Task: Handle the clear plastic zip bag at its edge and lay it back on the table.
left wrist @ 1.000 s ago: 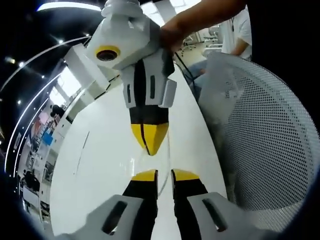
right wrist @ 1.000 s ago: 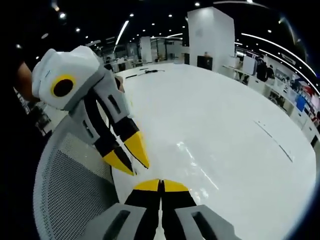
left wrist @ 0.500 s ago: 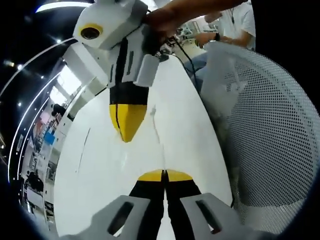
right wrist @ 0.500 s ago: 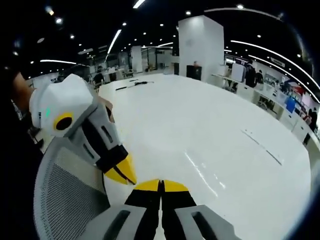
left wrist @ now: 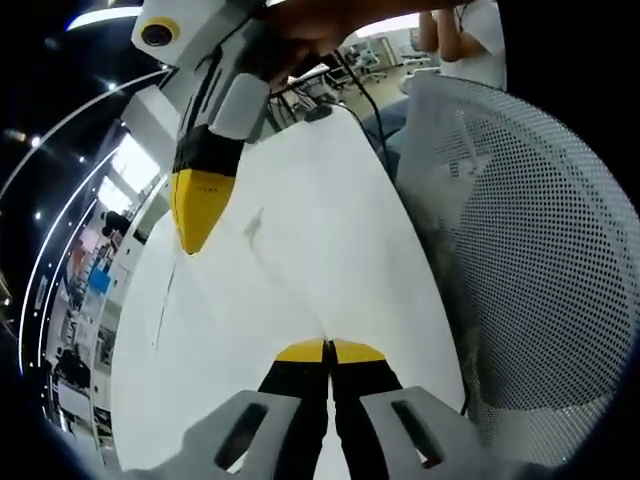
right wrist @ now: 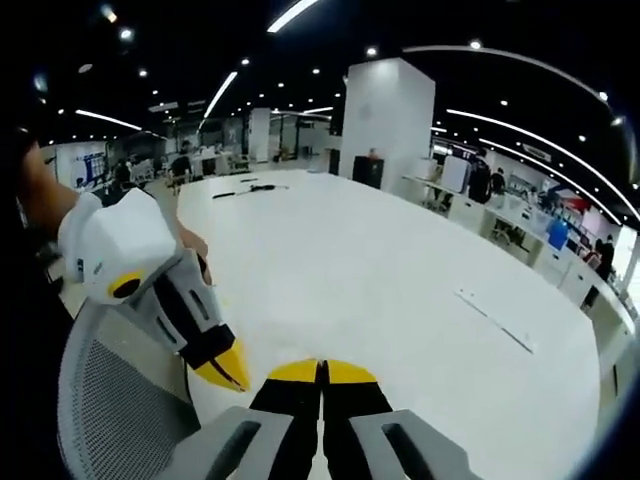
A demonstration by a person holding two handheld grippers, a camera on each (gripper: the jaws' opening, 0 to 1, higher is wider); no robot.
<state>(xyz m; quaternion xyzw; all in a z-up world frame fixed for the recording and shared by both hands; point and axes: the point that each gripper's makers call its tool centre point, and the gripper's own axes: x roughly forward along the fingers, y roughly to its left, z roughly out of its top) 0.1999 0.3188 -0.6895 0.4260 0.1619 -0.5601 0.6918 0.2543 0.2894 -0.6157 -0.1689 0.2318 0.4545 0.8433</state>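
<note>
The clear plastic zip bag [left wrist: 290,285] is nearly invisible against the white table [left wrist: 340,200]. Only a faint crease shows, running up from my left gripper [left wrist: 328,350]. That gripper's yellow tips are shut on the bag's near edge. My right gripper [left wrist: 197,215] hangs above the table at the upper left of the left gripper view, tips together, held by a hand. In the right gripper view, its own jaws [right wrist: 320,372] are shut with nothing visible between them. The left gripper [right wrist: 228,372] sits just to their left, low by the table edge.
A white mesh chair back [left wrist: 540,280] stands close along the table's near edge, also seen low left [right wrist: 110,400]. A black cable [left wrist: 365,130] lies at the far end, and a thin strip [right wrist: 495,320] to the right. A person [left wrist: 470,40] stands beyond the chair.
My left jaws have gone from open to shut on the bag edge. The right gripper has drawn up and away from the left one, staying shut.
</note>
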